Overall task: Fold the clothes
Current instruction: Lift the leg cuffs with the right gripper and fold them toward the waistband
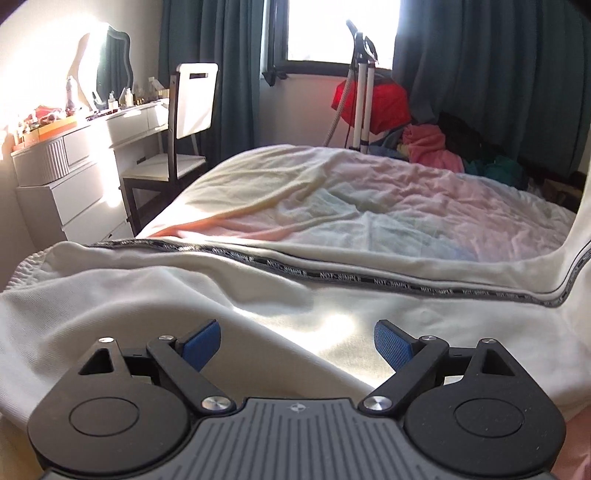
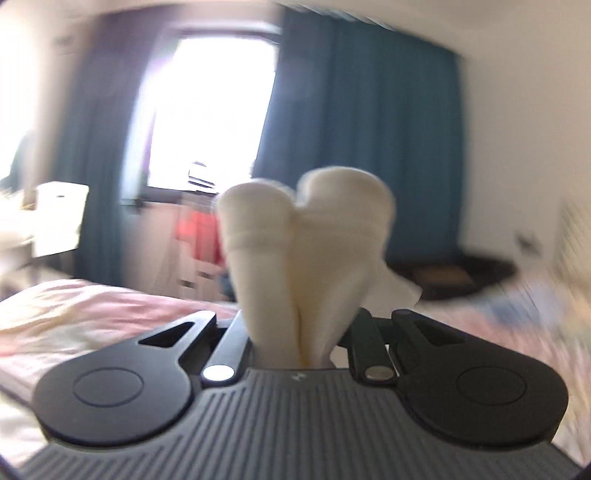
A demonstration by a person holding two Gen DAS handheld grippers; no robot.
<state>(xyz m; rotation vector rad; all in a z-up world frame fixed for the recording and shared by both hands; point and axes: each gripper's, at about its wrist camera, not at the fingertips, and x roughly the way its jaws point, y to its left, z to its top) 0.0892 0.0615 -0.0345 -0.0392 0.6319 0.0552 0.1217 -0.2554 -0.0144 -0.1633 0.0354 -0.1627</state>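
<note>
A cream-white garment [image 1: 258,295] lies spread across the near end of the bed [image 1: 369,192], and a black tape trim [image 1: 332,275] printed "NOT SIMPLE" runs along its far edge, parallel to the foot of the bed. At the right edge of the left wrist view the cloth rises steeply upward, lifted off the bedding. The left gripper [image 1: 297,345] hangs just above the flat part of the cloth with its jaws spread wide, blue pads [image 1: 393,343] bare, nothing between them. The right gripper [image 2: 295,332] has its jaws pressed in on a bunched fold of the same cream fabric [image 2: 306,240], which bulges up between the fingers in two rounded lobes; that view is blurred by motion. The bed's cover is pale pink and yellow and creased. Beyond its far-left corner stand a dark chair [image 1: 184,122] and a white dresser [image 1: 85,166] with a mirror [image 1: 110,62]. Teal curtains [image 1: 480,74] frame a bright window [image 1: 340,29], and a heap of coloured clothes [image 1: 436,147] sits past the far edge.
</note>
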